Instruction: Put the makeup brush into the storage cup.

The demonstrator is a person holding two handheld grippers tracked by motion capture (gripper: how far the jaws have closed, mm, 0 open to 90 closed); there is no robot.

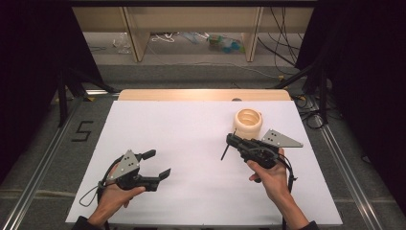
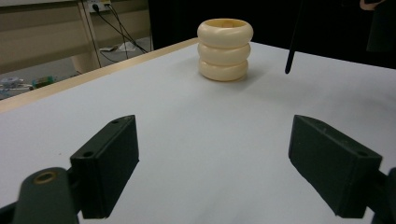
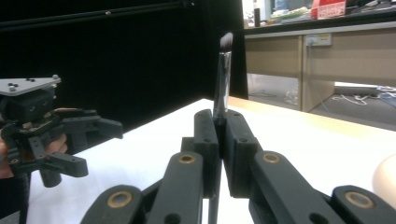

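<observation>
While the right hand-held gripper (image 1: 233, 142) clamps a brush (image 3: 222, 79) | left hand-held gripper (image 1: 159, 165) released | risk: brush tips cup (image 1: 248, 123) at one o'clock.

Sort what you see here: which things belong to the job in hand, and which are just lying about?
In the job: makeup brush, clamped in the right gripper; cream ringed holder; left gripper, open.

Lying about: bottles and cables on the floor; number marked on the floor.

A glossy, smooth cream holder (image 2: 224, 49) is seen on a matt white sheet (image 1: 191, 158); beside the holder, a soft-bristled brush (image 3: 223, 74) is clamped in matt black plastic jaws.
</observation>
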